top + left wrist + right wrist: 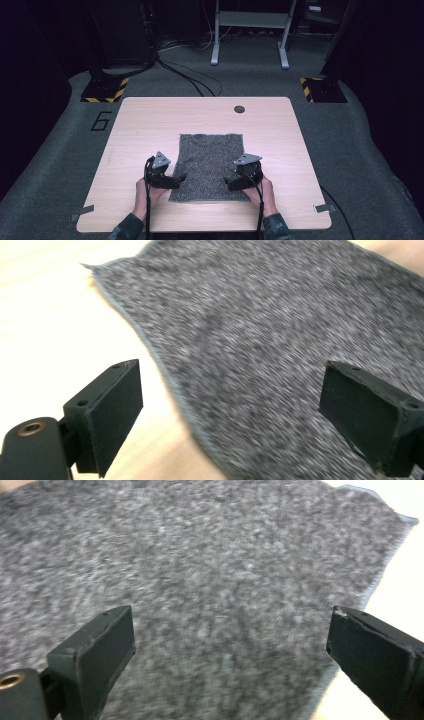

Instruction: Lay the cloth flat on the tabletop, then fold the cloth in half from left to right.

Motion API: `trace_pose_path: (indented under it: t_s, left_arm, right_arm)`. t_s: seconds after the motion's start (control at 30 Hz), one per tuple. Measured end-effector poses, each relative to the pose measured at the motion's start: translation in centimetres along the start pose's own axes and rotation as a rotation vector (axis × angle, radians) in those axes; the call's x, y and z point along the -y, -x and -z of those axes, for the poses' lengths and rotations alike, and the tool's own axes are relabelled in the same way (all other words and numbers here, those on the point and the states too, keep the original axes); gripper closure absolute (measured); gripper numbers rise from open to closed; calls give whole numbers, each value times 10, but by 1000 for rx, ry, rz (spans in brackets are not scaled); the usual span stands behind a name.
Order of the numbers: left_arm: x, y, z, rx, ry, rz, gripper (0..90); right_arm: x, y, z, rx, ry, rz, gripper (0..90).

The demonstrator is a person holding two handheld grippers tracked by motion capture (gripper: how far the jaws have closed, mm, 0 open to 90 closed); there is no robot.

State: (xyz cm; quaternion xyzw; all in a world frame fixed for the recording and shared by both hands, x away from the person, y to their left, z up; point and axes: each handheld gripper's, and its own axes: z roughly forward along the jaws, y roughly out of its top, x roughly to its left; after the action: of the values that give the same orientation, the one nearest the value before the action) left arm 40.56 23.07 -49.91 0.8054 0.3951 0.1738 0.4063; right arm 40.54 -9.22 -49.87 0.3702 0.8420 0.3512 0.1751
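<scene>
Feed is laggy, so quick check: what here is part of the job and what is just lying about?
In the job:
grey cloth
left tool, open
right tool, open
table

Lying about:
tape strips at the table corners
floor cables
white stand

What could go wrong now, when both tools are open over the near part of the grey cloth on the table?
1. The left tool straddles the grey cloth's left edge, one jaw over bare table. Closing may catch only the hem, which could slip out.
2. The right tool hangs over the cloth's inside, its edge near one jaw. Closing there may bunch the fabric instead of gripping a corner.
3. The two holds may differ, so lifting could skew the cloth.
</scene>
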Motion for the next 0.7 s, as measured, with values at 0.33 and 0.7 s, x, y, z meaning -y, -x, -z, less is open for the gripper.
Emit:
trace_pose_path:
  t_s: [0.33, 0.7]
  left_arm:
    - [-9, -19, -12, -21, -17, 49, 30]
    - [-29, -40, -31, -41, -7, 94, 34]
  right_arm:
    - [-2, -22, 0, -34, 0, 14, 49]
    - [-9, -61, -5, -107, 48, 15, 58]
